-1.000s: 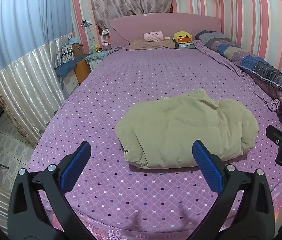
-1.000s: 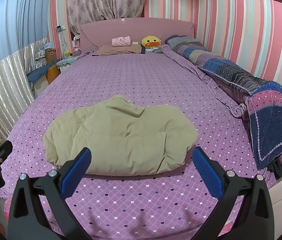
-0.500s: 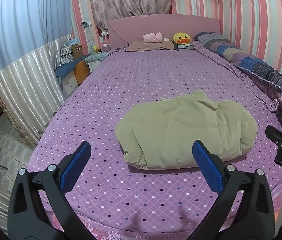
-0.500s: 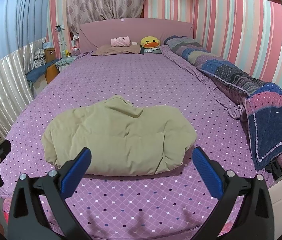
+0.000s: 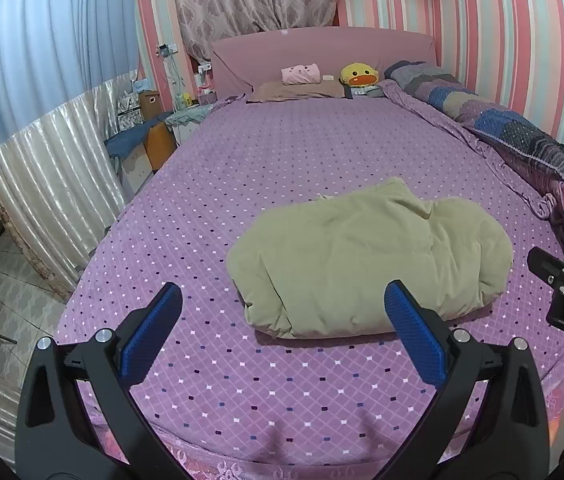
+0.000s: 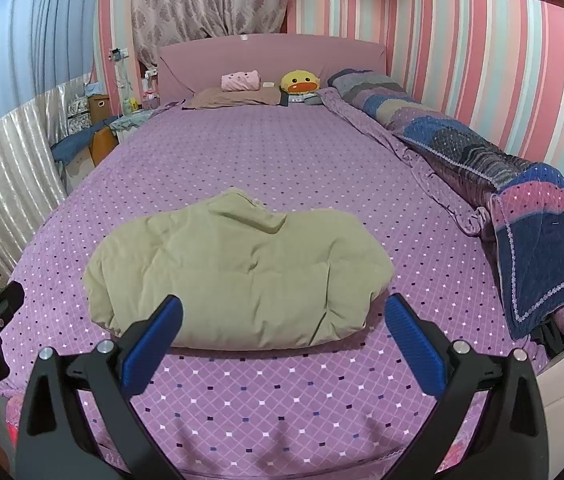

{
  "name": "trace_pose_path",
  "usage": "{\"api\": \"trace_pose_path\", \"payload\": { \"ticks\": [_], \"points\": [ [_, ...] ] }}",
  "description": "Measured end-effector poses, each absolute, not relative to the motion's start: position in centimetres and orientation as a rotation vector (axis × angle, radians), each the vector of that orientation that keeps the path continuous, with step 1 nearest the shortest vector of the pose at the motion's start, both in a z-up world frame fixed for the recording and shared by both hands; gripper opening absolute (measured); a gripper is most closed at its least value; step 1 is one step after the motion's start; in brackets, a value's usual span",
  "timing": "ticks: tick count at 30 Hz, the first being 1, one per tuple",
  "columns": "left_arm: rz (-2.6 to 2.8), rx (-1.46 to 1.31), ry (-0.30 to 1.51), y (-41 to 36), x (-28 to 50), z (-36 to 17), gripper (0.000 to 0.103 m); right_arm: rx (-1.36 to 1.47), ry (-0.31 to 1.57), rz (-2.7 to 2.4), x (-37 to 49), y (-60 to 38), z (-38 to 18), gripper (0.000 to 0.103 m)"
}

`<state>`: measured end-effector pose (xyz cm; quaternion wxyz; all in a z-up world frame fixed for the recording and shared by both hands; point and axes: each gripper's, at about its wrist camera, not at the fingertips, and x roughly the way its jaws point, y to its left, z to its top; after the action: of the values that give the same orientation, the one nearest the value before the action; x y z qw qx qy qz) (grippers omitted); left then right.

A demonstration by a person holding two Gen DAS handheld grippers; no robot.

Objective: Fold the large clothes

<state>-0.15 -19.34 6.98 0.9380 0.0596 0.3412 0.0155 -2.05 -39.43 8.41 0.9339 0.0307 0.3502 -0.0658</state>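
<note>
A padded olive-green garment (image 5: 366, 264) (image 6: 237, 272) lies folded into a thick bundle on the purple dotted bedspread (image 5: 302, 160) (image 6: 282, 168), near the foot of the bed. My left gripper (image 5: 282, 312) hovers open above the bed's near edge, short of the bundle's left front corner. My right gripper (image 6: 282, 324) is open too, just in front of the bundle's near edge, with nothing between its blue pads (image 6: 414, 340). Each gripper's body shows at the edge of the other's view.
A rolled patchwork quilt (image 6: 502, 176) (image 5: 522, 136) runs along the right side by the striped wall. Pillows (image 6: 237, 96) and a yellow duck plush (image 6: 300, 82) sit at the pink headboard. Boxes and a bedside stand (image 5: 149, 136) are on the left, over tiled floor.
Both grippers have drifted slightly; the garment lies as before and both stay open.
</note>
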Motion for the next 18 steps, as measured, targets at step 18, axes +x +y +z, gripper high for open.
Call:
{"api": "trace_pose_path", "payload": {
  "ticks": [18],
  "points": [
    [0.033, 0.122, 0.711, -19.10, 0.20, 6.46, 0.100, 0.069, 0.723, -0.136, -2.01, -39.41, 8.09, 0.101]
  ]
}}
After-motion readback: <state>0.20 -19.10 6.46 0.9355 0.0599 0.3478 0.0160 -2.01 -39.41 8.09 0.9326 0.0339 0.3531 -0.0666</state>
